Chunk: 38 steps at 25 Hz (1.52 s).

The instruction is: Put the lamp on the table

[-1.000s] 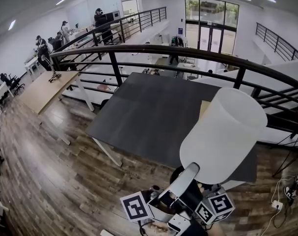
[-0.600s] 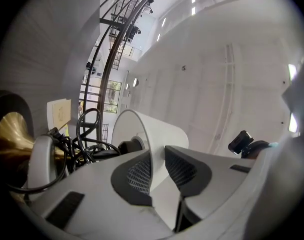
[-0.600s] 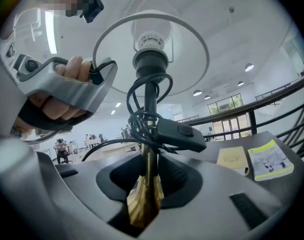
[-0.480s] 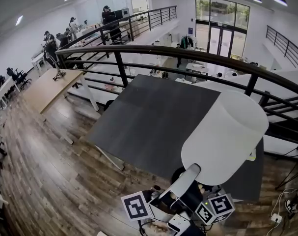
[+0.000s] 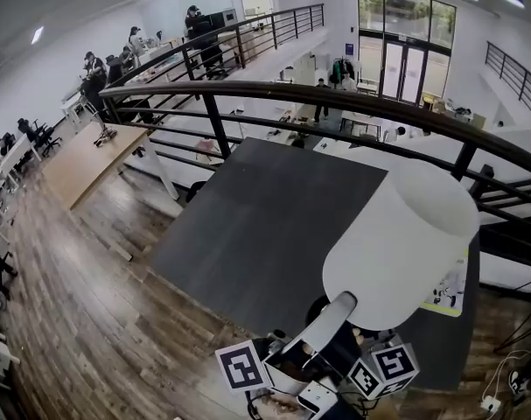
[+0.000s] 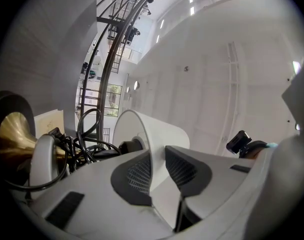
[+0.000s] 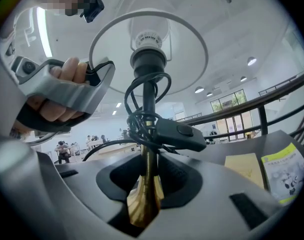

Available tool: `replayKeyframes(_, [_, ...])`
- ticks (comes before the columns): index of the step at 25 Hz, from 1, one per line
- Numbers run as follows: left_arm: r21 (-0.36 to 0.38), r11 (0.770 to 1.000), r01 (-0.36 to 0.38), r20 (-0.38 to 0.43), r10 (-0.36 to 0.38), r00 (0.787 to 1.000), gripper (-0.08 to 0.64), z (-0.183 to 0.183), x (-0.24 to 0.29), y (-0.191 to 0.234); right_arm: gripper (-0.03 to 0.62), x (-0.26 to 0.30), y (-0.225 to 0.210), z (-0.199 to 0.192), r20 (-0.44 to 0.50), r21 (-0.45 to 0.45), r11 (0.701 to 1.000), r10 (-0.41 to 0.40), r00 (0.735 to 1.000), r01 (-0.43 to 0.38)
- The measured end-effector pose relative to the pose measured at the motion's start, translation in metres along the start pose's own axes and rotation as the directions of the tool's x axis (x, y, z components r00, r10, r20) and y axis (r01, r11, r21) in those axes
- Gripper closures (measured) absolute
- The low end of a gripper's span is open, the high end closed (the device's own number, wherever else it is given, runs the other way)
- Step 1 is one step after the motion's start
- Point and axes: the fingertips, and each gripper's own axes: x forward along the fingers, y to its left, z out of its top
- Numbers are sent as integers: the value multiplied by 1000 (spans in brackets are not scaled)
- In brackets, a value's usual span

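The lamp (image 5: 398, 245) is held tilted in the air at the near edge of the flat, matte grey table (image 5: 256, 217); the left gripper (image 6: 159, 171) pinches the thin wall of its smooth white drum shade (image 6: 162, 134); the right gripper (image 7: 145, 181) clamps its flaring brass stem (image 7: 144, 204), wound with black cord (image 7: 141, 119).

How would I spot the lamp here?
Find the big dark table beside the black railing. Above its near right corner is the lamp: unlike the flat leaflet lying there, it has a white drum shade on a brass stem.
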Motion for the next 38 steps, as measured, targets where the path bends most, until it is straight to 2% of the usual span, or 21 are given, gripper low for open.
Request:
replayKeyframes(8, [4, 1000, -21, 26, 21, 999, 446, 42, 51, 28, 477, 53, -40, 21, -22, 14, 1000, 26, 999, -26])
replayKeyframes(20, [57, 998, -32, 62, 28, 998, 443, 98, 79, 50, 477, 123, -57, 34, -23, 11, 996, 89, 996, -88])
replayKeyframes(29, [25, 999, -29, 25, 28, 999, 442, 129, 87, 65, 477, 154, -65, 32, -27, -6, 998, 60, 998, -60])
replayKeyframes(38, [-20, 1000, -5, -40, 4, 999, 440, 163, 103, 88, 477, 193, -85, 31, -47, -42, 999, -30, 998, 28])
